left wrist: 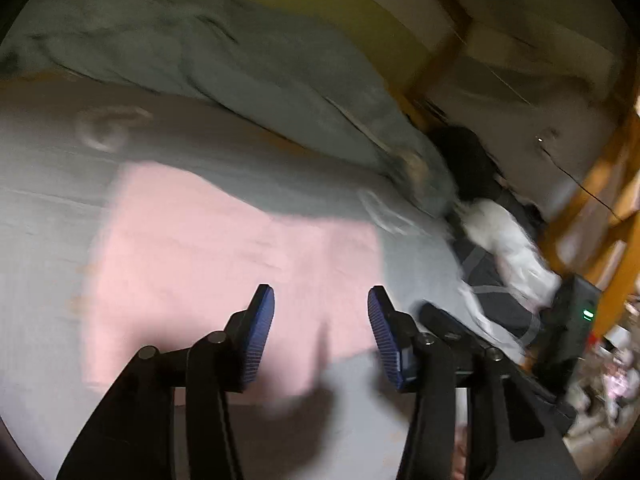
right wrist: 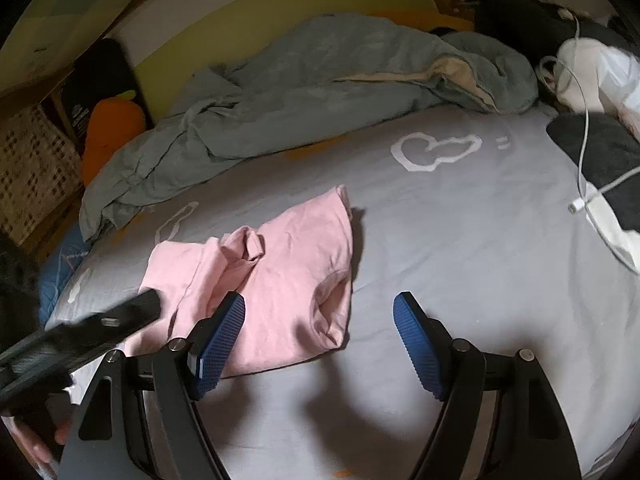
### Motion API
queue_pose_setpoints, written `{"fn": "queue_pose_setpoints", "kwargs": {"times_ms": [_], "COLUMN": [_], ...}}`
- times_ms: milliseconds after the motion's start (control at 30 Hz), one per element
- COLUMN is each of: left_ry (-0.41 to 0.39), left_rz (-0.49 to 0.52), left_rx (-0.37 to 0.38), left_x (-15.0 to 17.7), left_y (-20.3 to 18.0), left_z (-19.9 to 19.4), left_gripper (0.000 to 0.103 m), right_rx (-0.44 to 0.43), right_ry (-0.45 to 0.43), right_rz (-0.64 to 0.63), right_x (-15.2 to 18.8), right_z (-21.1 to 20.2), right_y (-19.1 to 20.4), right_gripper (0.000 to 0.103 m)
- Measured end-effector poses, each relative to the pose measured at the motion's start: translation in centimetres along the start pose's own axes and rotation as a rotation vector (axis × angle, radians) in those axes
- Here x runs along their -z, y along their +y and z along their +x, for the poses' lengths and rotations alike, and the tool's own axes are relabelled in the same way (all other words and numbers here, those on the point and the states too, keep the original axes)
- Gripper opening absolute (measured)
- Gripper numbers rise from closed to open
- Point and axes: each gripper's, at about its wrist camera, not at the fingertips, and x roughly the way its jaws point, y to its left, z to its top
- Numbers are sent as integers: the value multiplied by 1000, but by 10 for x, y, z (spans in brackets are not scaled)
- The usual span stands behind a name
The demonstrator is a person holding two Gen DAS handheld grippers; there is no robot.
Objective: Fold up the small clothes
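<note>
A small pink garment (right wrist: 288, 264) lies partly folded on the grey bed sheet (right wrist: 460, 240), with a sleeve bunched at its middle. My right gripper (right wrist: 320, 304) hovers open over the garment's near right edge, its blue pads (right wrist: 220, 340) wide apart and holding nothing. In the blurred left wrist view, my left gripper (left wrist: 321, 300) is open just above the pink garment (left wrist: 224, 248), with nothing between its pads (left wrist: 258, 336). The left tool's black body (right wrist: 120, 320) shows at the garment's left side in the right wrist view.
A crumpled grey-green duvet (right wrist: 280, 92) fills the back of the bed. A white cable (right wrist: 584, 184) and dark clothes (right wrist: 600, 148) lie at the right edge. An orange plush (right wrist: 112, 128) and a woven basket (right wrist: 28, 168) sit at the left. A black device (left wrist: 576, 320) shows a green light.
</note>
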Motion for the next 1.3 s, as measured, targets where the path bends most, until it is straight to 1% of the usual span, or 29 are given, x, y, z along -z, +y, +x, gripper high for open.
{"fn": "queue_pose_setpoints", "kwargs": {"times_ms": [67, 100, 167, 200, 267, 300, 367, 433, 467, 500, 567, 633, 667, 700, 733, 767, 800, 867, 900, 933, 1000, 1067, 1133, 1167, 1200, 1233, 1267, 1300], "left_ry": [-44, -49, -46, -43, -42, -39, -24, -5, 2, 3, -11, -33, -33, -36, -44, -54, -68, -102, -115, -117, -103, -97, -97, -101, -111, -121, -129, -132], "left_rz": [-19, -40, -91, -114, -144, -160, -195, -223, -234, -236, -218, -191, -175, -153, -136, -123, -122, -166, -185, -183, -126, -89, -88, -90, -92, -95, -97, -96], "left_rx": [-111, -160, -212, -239, -264, -265, -257, -241, -241, -241, -248, -268, -280, -297, -312, -326, -345, -371, -368, -366, -390, -412, -413, -407, -393, -377, -362, -355], "left_x": [-4, -8, -9, -8, -1, 3, 11, 19, 25, 30, 39, 44, 45, 46, 47, 48, 49, 53, 55, 56, 57, 58, 58, 59, 60, 61, 63, 63], "left_y": [21, 33, 55, 65, 80, 87, 94, 98, 100, 100, 97, 94, 92, 89, 87, 86, 84, 85, 85, 84, 81, 78, 78, 79, 81, 83, 85, 86], "left_z": [-10, -11, -14, -15, -17, -18, -16, -14, -14, -14, -16, -17, -16, -14, -13, -14, -15, -21, -23, -22, -17, -14, -13, -14, -15, -16, -17, -18], "left_gripper": [47, 47, 46, 46, 46, 46, 46, 46, 46, 46, 48, 48, 48, 48, 48, 48, 49, 50, 50, 51, 52, 52, 53, 53, 54, 55, 55, 55], "right_rx": [-32, -66, -148, -221, -310, -335, -353, -355, -361, -335, -256, -228, -224, -217, -220, -237, -237, -240, -245, -245, -225, -195, -175, -173, -169, -165, -148, -102], "right_ry": [-13, -13, 3, 31, 74, 86, 123, 189, 207, 229, 230, 268, 291, 311, 318, 308, 284, 237, 211, 205, 217, 247, 278, 288, 284, 276, 269, 249], "right_rz": [-14, -22, -40, -56, -76, -70, -32, 37, 49, 47, 7, -35, -38, -38, -41, -59, -82, -132, -147, -144, -112, -101, -93, -89, -77, -69, -70, -88], "right_x": [0, 1, 0, -2, -7, -12, -22, -30, -33, -36, -39, -40, -40, -40, -41, -41, -44, -49, -53, -56, -58, -55, -48, -45, -44, -45, -45, -46], "right_z": [-2, -2, 0, 4, 13, 19, 36, 64, 75, 87, 102, 118, 124, 131, 136, 137, 135, 127, 122, 121, 126, 141, 154, 157, 156, 152, 148, 139], "right_y": [5, 9, 19, 27, 39, 46, 52, 52, 52, 54, 61, 69, 71, 73, 74, 78, 82, 92, 97, 98, 94, 90, 84, 81, 78, 76, 76, 78], "right_gripper": [78, 78, 78, 78, 78, 78, 78, 78, 77, 77, 76, 60, 36, 21, 15, 12, 11, 11, 11, 11, 11, 13, 19, 25, 32, 37, 49, 53]}}
